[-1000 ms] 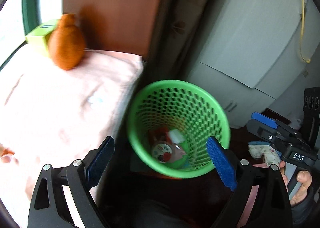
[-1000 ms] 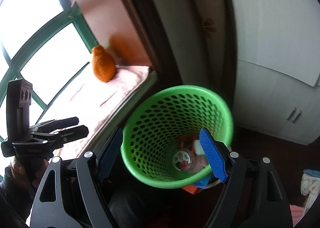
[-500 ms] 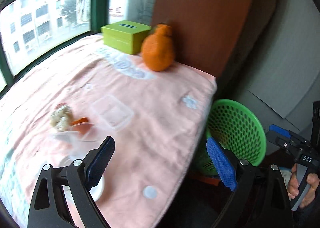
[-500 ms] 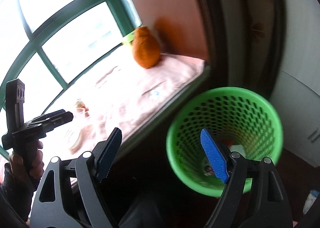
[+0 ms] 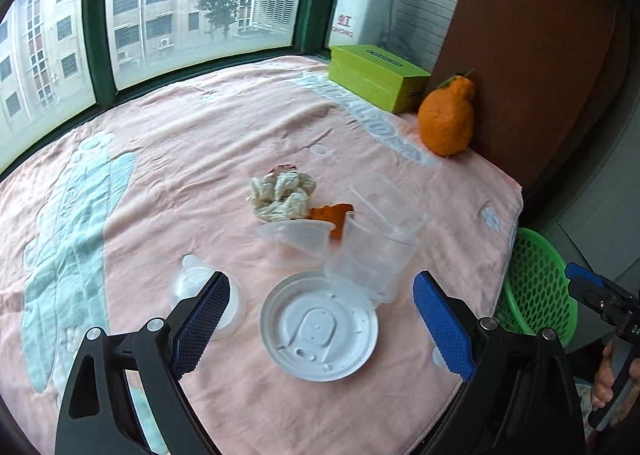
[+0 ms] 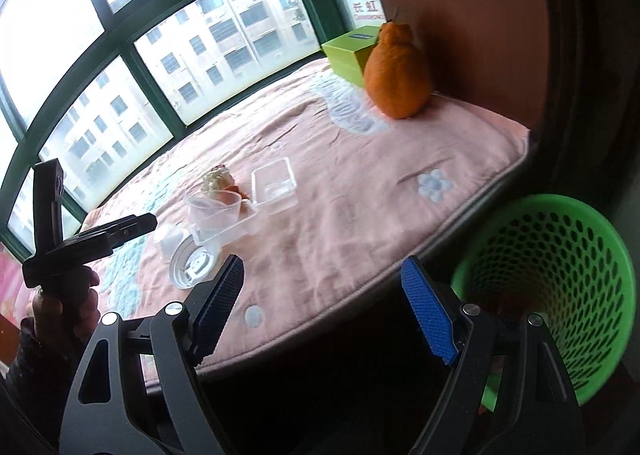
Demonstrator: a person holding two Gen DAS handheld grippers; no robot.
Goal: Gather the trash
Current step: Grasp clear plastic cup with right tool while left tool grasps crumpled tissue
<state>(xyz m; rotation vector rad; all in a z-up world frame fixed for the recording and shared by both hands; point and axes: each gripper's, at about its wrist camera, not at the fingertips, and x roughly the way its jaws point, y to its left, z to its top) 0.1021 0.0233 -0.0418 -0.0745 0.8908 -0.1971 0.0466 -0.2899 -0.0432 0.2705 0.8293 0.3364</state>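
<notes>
Trash lies on a pink blanket (image 5: 192, 183): a white round lid (image 5: 319, 331), a clear plastic cup (image 5: 374, 255) on its side, a clear square container (image 5: 384, 199), a crumpled tissue (image 5: 280, 195), an orange peel (image 5: 332, 215) and a small clear cup (image 5: 204, 291). My left gripper (image 5: 322, 319) is open and empty just above the lid. My right gripper (image 6: 322, 309) is open and empty off the blanket's edge, beside the green mesh bin (image 6: 560, 255). The bin (image 5: 536, 287) also shows at the right of the left wrist view.
A large orange fruit (image 5: 448, 123) and a green box (image 5: 376, 75) stand at the back right by a brown panel. Windows run behind the blanket. The left gripper also shows in the right wrist view (image 6: 96, 239).
My left gripper swung from over the bin to over the trash on the blanket. My right gripper pulled back from the bin and turned towards the blanket. Both stayed open.
</notes>
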